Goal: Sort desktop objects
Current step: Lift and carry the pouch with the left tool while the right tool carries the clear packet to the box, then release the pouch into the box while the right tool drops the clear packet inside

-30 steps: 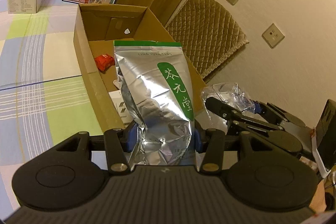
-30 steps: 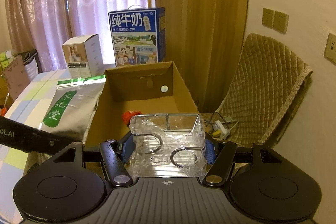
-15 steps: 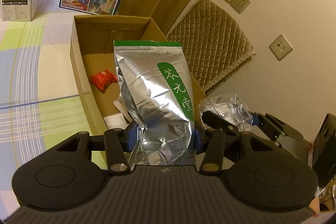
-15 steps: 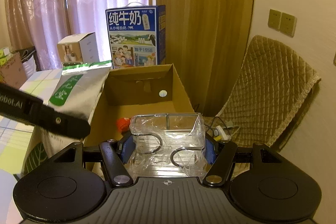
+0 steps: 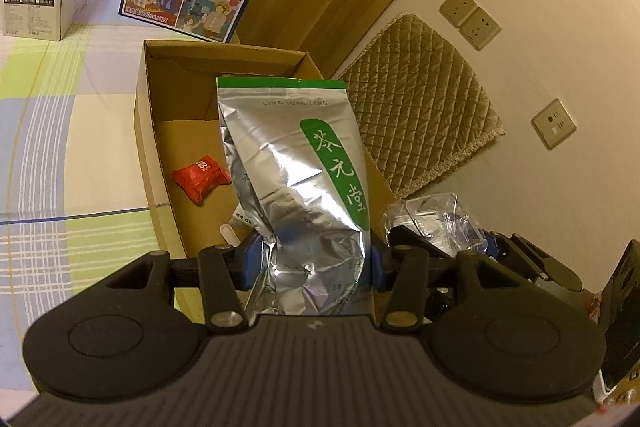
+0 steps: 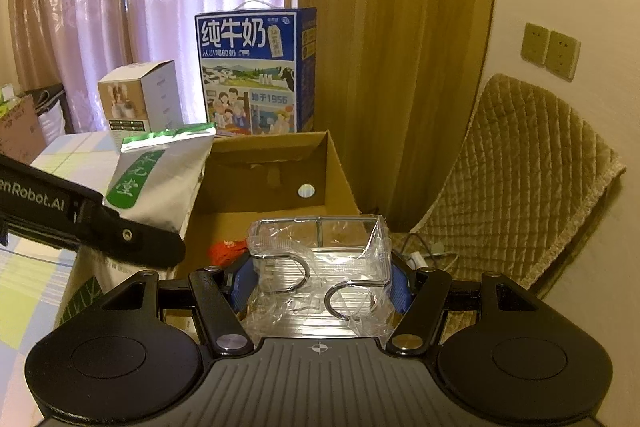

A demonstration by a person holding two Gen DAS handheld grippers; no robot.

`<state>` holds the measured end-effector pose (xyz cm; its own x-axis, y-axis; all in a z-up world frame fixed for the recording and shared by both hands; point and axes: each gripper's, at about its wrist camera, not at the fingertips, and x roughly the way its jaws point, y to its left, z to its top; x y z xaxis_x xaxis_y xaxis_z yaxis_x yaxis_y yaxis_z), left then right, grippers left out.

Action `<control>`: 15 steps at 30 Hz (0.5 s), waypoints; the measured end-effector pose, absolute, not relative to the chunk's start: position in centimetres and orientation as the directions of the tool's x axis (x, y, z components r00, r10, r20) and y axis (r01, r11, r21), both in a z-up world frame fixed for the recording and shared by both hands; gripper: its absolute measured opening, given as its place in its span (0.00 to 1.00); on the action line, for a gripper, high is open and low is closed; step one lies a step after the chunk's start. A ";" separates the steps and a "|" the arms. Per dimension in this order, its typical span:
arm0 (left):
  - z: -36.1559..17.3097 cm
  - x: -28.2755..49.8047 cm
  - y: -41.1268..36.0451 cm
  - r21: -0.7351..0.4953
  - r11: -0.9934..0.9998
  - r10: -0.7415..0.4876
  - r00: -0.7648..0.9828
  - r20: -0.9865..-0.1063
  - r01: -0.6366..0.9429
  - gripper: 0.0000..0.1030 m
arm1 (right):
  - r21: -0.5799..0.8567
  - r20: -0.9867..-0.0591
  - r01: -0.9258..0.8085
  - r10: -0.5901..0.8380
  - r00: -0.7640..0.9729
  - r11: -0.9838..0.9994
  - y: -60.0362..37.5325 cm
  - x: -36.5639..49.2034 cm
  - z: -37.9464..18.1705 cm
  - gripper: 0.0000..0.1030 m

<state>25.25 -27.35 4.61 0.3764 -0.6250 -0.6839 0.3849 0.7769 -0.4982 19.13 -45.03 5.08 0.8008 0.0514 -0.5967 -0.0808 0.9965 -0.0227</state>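
Observation:
My left gripper (image 5: 314, 259) is shut on a silver tea bag (image 5: 292, 163) with a green label and holds it upright over the open cardboard box (image 5: 144, 131). The bag also shows in the right wrist view (image 6: 160, 175). My right gripper (image 6: 320, 281) is shut on a clear plastic-wrapped pack of metal hooks (image 6: 320, 255) above the near end of the box (image 6: 340, 179). That pack shows at the right of the left wrist view (image 5: 432, 215). A red packet (image 5: 200, 175) lies on the box floor.
A blue milk carton case (image 6: 256, 71) stands behind the box. A small white product box (image 6: 140, 95) stands on the checked tablecloth (image 5: 60, 131). A quilted chair (image 6: 520, 179) stands by the wall at the right.
Both grippers have moved forward over the box with their loads. The tea bag now hangs further over the box interior, and the left arm reaches further across the right wrist view.

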 end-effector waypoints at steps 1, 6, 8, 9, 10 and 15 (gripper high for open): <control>4.4 25.4 -27.4 -0.500 0.778 -0.624 0.377 -0.685 0.381 0.44 | -0.023 -0.598 -0.083 0.053 0.800 0.996 -45.0 19.4 5.0 0.60; 3.6 26.2 -27.5 -0.513 0.780 -0.623 0.378 -0.684 0.359 0.44 | -0.025 -0.603 -0.086 0.053 0.796 0.996 -44.9 20.3 4.6 0.60; 3.5 26.4 -27.4 -0.521 0.780 -0.625 0.382 -0.681 0.348 0.44 | -0.024 -0.605 -0.086 0.054 0.794 0.996 -44.9 20.5 4.4 0.60; 3.4 26.6 -27.4 -0.524 0.779 -0.626 0.384 -0.679 0.343 0.44 | -0.025 -0.605 -0.087 0.055 0.794 0.996 -44.9 20.6 4.4 0.60; 3.4 26.7 -27.4 -0.526 0.779 -0.626 0.385 -0.678 0.340 0.44 | -0.025 -0.605 -0.088 0.055 0.794 0.996 -44.9 20.7 4.4 0.60; 3.2 27.2 -27.4 -0.530 0.783 -0.622 0.399 -0.674 0.325 0.44 | -0.026 -0.606 -0.087 0.054 0.793 0.996 -44.9 20.9 4.3 0.60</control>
<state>27.16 -27.36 3.17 0.3990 -0.6219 -0.6738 0.3254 0.7831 -0.5300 20.88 -44.86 4.27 0.7933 0.0538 -0.6064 -0.0872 0.9959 -0.0257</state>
